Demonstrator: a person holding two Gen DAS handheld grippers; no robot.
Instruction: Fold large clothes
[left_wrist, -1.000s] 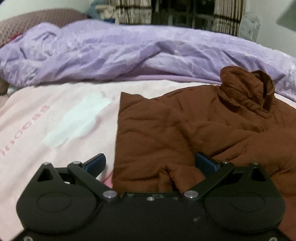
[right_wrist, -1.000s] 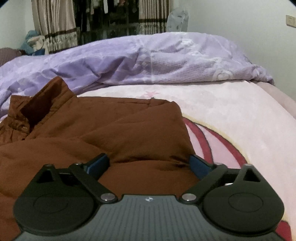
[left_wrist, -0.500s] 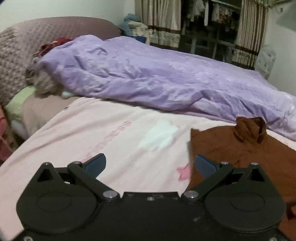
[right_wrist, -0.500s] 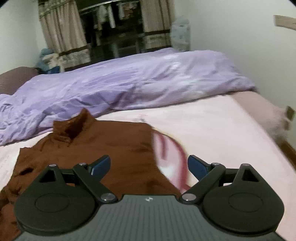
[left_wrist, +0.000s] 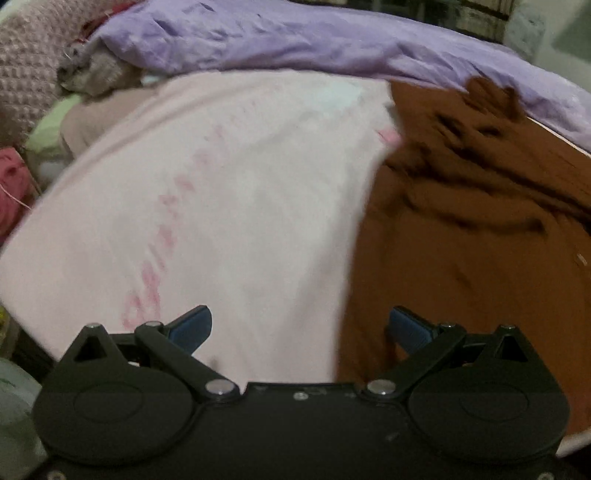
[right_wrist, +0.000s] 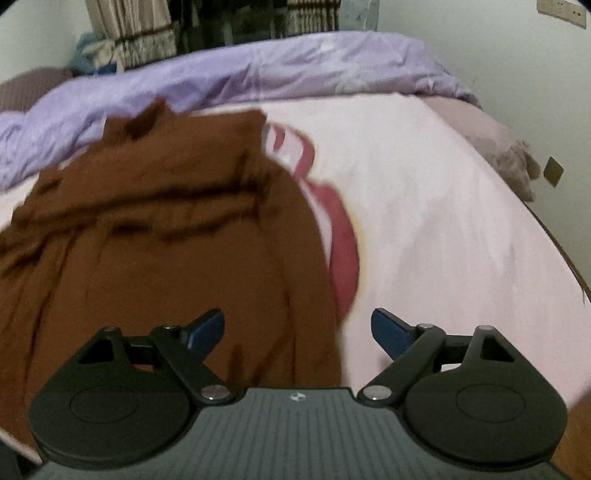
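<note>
A large brown padded jacket (left_wrist: 480, 236) lies on the pink bed sheet (left_wrist: 236, 192), collar toward the far side. It also shows in the right wrist view (right_wrist: 159, 240). My left gripper (left_wrist: 300, 326) is open and empty over the jacket's near left edge. My right gripper (right_wrist: 297, 329) is open and empty over the jacket's near right edge. Both views are blurred by motion.
A purple duvet (left_wrist: 295, 40) is bunched across the far side of the bed (right_wrist: 258, 70). A pillow and a grey plush toy (left_wrist: 96, 74) lie at the far left. A wall (right_wrist: 517, 55) runs along the right, with curtains (right_wrist: 129, 29) behind.
Both grippers pulled back from the jacket's middle and tilted down over its near edges. The jacket stays on the bed. Both grippers remain open.
</note>
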